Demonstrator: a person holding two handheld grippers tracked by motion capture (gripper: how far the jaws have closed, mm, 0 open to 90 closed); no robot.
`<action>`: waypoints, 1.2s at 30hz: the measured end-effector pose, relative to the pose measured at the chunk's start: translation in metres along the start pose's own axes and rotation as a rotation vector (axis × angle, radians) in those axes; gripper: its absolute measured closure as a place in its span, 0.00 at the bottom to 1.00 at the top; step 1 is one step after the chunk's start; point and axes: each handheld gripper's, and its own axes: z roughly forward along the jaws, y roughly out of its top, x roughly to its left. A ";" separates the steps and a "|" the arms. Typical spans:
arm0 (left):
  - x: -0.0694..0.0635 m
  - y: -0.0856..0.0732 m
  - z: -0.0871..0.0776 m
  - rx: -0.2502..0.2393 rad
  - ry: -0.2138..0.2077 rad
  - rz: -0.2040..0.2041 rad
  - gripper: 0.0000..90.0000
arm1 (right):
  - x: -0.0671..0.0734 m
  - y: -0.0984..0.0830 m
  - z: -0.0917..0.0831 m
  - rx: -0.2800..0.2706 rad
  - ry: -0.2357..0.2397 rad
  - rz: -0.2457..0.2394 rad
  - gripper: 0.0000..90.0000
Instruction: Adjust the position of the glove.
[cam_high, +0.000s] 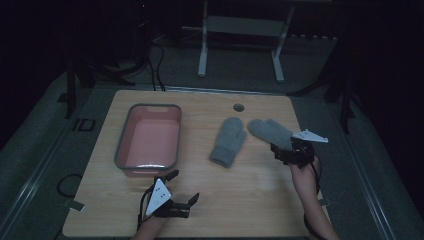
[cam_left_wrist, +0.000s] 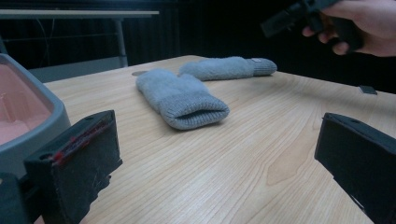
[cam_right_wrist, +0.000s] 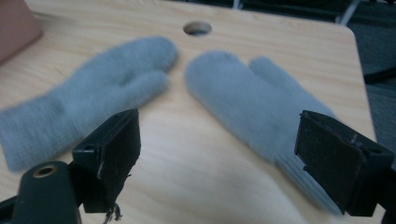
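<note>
Mittens are the job: two grey ones lie flat on the wooden table (cam_high: 250, 185), right of the pink tub (cam_high: 150, 137). Going left to right, your left gripper (cam_high: 182, 187) rests near the front edge by the tub, jaws wide and holding nothing. The left mitten (cam_high: 229, 141) lies apart from both grippers. The right mitten (cam_high: 270, 131) lies beside it, cuff toward your right gripper (cam_high: 280, 152), which hovers at that cuff with jaws spread, gripping nothing. Lower the right jaws to straddle the ribbed cuff, press one pad against the table, then close fully so the knit doesn't slip.
</note>
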 end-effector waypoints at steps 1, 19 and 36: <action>0.000 0.000 0.000 0.000 -0.001 -0.001 0.00 | 0.002 0.004 0.003 0.005 0.001 -0.006 0.16; 0.001 0.000 0.000 0.002 -0.007 -0.012 0.00 | 0.056 0.060 0.067 0.026 0.110 -0.064 0.15; 0.002 0.000 0.001 0.003 -0.012 -0.024 0.00 | 0.094 0.055 0.132 0.188 0.172 -0.059 0.15</action>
